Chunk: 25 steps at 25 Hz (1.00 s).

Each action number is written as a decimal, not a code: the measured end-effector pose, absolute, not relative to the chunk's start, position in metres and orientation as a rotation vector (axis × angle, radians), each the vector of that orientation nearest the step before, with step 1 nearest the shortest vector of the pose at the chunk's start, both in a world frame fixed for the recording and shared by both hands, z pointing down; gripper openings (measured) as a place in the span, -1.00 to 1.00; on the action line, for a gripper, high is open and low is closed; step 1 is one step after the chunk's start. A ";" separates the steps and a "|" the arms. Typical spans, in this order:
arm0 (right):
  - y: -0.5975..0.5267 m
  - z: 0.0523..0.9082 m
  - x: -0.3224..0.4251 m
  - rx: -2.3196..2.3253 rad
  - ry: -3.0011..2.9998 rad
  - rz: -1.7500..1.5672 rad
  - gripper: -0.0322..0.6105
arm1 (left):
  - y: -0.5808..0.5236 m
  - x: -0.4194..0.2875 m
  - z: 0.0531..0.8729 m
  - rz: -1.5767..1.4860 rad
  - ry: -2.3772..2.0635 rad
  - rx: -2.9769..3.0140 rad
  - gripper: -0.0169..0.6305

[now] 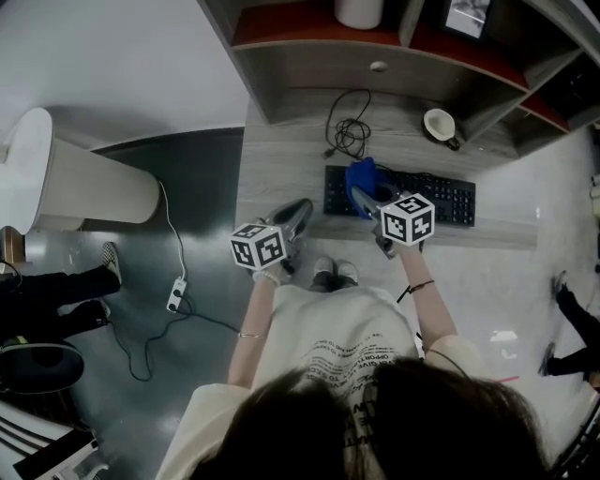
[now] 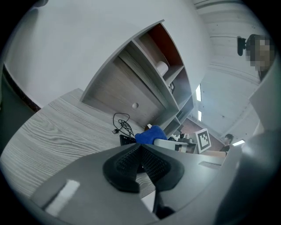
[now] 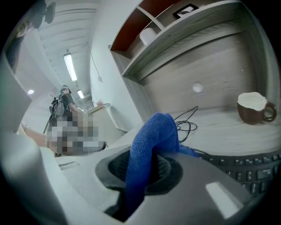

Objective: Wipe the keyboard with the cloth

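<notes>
- Keyboard [image 1: 412, 195]: one, black, flat on the desk [image 1: 281, 159]. Its long axis runs left to right along the desk's front edge, crosswise to the right gripper [image 1: 361, 194], whose tips are over its left end.
- Cloth [image 1: 362, 176]: one, blue, clamped between the right gripper's jaws. It bunches up past the tips and sits on the keyboard's left end.
- Left gripper [image 1: 300, 208]: jaws pressed together on nothing, over bare desk, left of the right gripper and just short of the keyboard's left end.
- Mug [image 1: 439, 125]: one, brown, upright, beyond the keyboard and ahead-right of the right gripper; white inside, filling uncertain.
- Cable [image 1: 349, 131]: one loose coil, ahead of both grippers.
- Shelf compartment [image 1: 281, 23]: red-lined, holding one white roll [image 1: 359, 11].
</notes>
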State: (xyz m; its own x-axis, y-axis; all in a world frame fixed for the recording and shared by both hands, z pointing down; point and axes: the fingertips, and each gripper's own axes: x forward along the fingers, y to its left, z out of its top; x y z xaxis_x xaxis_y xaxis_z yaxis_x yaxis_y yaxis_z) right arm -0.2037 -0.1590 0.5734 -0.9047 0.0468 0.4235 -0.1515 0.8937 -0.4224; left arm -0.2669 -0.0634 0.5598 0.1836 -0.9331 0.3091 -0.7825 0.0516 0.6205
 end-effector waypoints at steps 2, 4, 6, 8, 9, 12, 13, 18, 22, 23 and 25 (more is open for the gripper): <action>-0.156 0.573 -0.208 0.058 -2.629 0.633 -0.74 | -0.061 -0.268 0.559 -0.275 -1.634 1.751 -0.96; -0.153 0.573 -0.213 0.039 -2.632 0.634 -0.74 | -0.059 -0.269 0.558 -0.278 -1.643 1.747 -0.96; -0.150 0.572 -0.216 0.023 -2.632 0.637 -0.74 | -0.056 -0.270 0.558 -0.281 -1.653 1.741 -0.96; -0.148 0.572 -0.217 0.014 -2.629 0.638 -0.74 | -0.054 -0.271 0.558 -0.285 -1.659 1.734 -0.96; -0.147 0.572 -0.218 0.010 -2.629 0.637 -0.74 | -0.052 -0.271 0.558 -0.286 -1.662 1.731 -0.96; -0.143 0.573 -0.224 -0.008 -2.629 0.639 -0.74 | -0.047 -0.275 0.557 -0.288 -1.675 1.724 -0.96; -0.142 0.572 -0.225 -0.014 -2.629 0.640 -0.74 | -0.046 -0.275 0.557 -0.289 -1.679 1.720 -0.96; -0.135 0.572 -0.233 -0.043 -2.628 0.641 -0.74 | -0.038 -0.280 0.557 -0.298 -1.697 1.705 -0.96; -0.128 0.572 -0.239 -0.062 -2.628 0.655 -0.74 | -0.035 -0.281 0.555 -0.301 -1.707 1.701 -0.96; -0.127 0.572 -0.240 -0.064 -2.628 0.660 -0.74 | -0.034 -0.281 0.555 -0.301 -1.709 1.701 -0.96; -0.125 0.572 -0.242 -0.067 -2.631 0.671 -0.74 | -0.035 -0.281 0.554 -0.298 -1.714 1.703 -0.96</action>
State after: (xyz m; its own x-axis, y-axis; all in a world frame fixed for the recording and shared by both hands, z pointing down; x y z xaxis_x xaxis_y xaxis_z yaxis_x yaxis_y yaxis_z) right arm -0.2422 -0.1253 0.5715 -0.9097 0.1475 0.3881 -0.0565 0.8821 -0.4676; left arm -0.2811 -0.0347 0.5542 0.1009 -0.9465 0.3066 -0.7872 0.1124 0.6063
